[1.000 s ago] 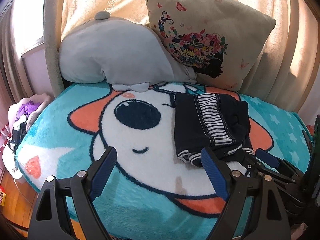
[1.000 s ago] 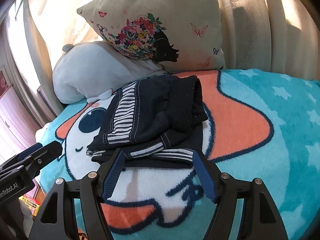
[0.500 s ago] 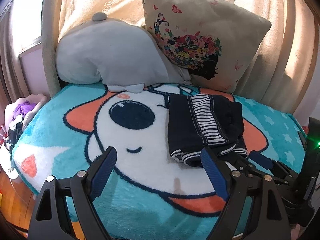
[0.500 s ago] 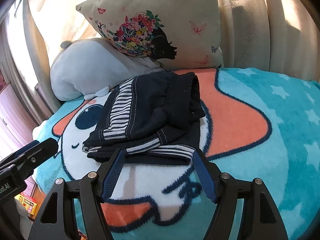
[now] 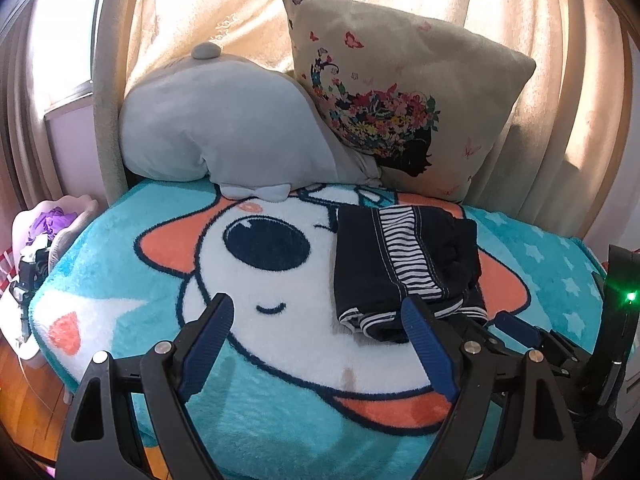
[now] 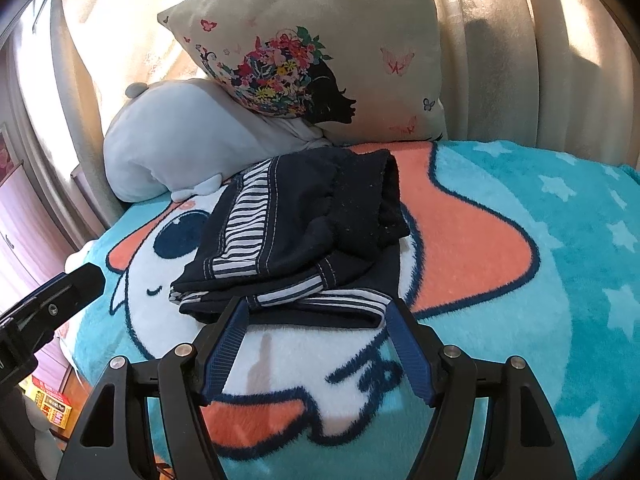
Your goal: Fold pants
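Dark navy pants with white-striped panels lie folded into a compact stack on the cartoon blanket. My left gripper is open over the white part of the blanket, with the stack just beyond its right finger. My right gripper is open too, its blue fingertips flanking the stack's near edge without pressing on it. The right gripper's fingers also show at the lower right of the left wrist view, and the left gripper's finger sits at the left edge of the right wrist view.
A grey plush cushion and a beige floral pillow lean against curtains behind the pants. A white bin with purple cloth stands left of the bed, and a wooden floor shows below its edge.
The left wrist view has tilted slightly, so the pants and pillows sit a little lower and left. The right gripper and the folded pants have stayed put.
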Demonstrator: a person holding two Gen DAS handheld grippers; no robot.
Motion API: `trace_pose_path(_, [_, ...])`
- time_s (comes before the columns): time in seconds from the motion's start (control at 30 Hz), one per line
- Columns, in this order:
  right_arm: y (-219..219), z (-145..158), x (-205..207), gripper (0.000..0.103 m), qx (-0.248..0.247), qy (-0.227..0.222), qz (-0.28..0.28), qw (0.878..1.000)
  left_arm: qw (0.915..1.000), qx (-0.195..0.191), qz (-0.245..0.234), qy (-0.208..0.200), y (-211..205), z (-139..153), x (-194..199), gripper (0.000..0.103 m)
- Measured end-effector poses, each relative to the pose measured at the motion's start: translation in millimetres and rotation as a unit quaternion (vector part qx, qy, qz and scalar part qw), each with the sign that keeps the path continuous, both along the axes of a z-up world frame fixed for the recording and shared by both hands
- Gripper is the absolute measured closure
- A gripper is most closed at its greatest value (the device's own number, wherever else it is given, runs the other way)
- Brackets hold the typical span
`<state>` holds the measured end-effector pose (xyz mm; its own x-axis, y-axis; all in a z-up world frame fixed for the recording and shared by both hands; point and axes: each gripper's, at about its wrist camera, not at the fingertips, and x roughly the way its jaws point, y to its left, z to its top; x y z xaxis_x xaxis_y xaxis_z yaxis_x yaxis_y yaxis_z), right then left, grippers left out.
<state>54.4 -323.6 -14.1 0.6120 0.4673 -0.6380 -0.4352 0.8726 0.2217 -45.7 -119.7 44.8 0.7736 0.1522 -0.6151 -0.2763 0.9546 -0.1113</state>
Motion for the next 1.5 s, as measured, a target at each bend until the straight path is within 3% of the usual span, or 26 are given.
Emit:
trace_pose_path(0.9, [-8.3,10.0,-15.3,0.026,0.003,-0.024,0.003,1.0,0.999,0.026,0.014,-0.034,-12.5,14.7,-18.6,0.013])
trace_pose_path(1.2, [-7.7,7.9,-14.8,0.026,-0.002,-0.021,0.005,1.0,0.9973,0.045,0.01,-0.058,-11.0,32.5,-18.6,0.004])
trace_pose_path(1.5, [-1.1,2.1,-12.5,0.025,-0.028,-0.022,0.006,0.999,0.9996,0.022,0.008,-0.017,-0.2,14.1,-5.2,0.004])
